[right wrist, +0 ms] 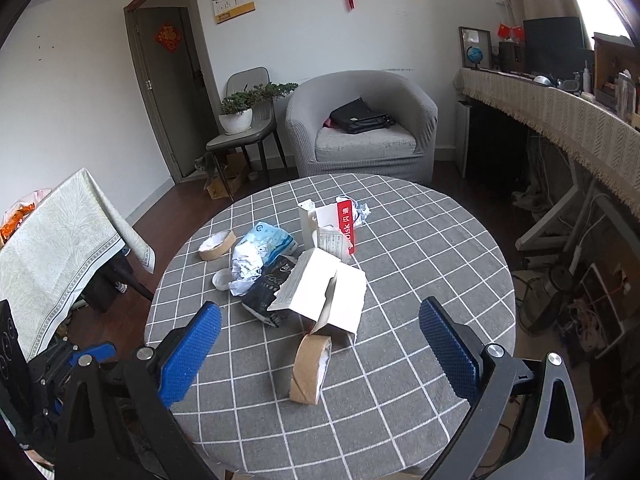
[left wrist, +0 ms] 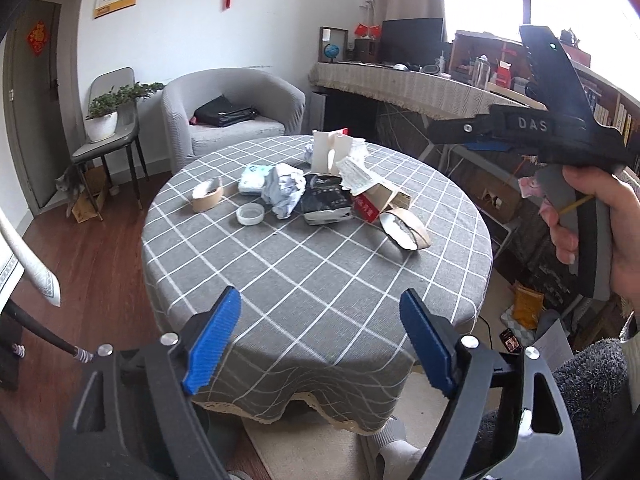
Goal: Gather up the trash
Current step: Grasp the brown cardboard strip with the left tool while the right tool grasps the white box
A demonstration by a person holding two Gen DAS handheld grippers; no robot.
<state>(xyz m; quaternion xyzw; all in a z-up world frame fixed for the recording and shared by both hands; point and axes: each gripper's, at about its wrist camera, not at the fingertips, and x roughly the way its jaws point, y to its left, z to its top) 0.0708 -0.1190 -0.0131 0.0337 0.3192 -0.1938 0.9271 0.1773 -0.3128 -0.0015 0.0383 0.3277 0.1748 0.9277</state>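
Observation:
A heap of trash lies mid-table on the grey checked tablecloth (right wrist: 420, 280). It holds crumpled paper (left wrist: 284, 192), a black pouch (left wrist: 324, 200), a blue-white tissue pack (left wrist: 254, 178), a red-and-white carton (left wrist: 372, 200), an open white box (right wrist: 328, 292) and a small clear ring (left wrist: 250, 214). One brown tape roll (right wrist: 310, 368) stands on edge nearest me; another (right wrist: 216, 246) lies at the left. My left gripper (left wrist: 320, 340) hovers open over the table's near edge, empty. My right gripper (right wrist: 320, 348) is open above the upright roll, its pads apart from it. A hand (left wrist: 600, 220) holds its handle.
A grey armchair (right wrist: 360, 120) with a black bag stands beyond the table. A chair with a potted plant (right wrist: 240, 120) is beside the door. A cloth-covered table (right wrist: 60, 240) is at the left, a long cluttered counter (right wrist: 560, 112) at the right, and cables and boxes lie beneath it.

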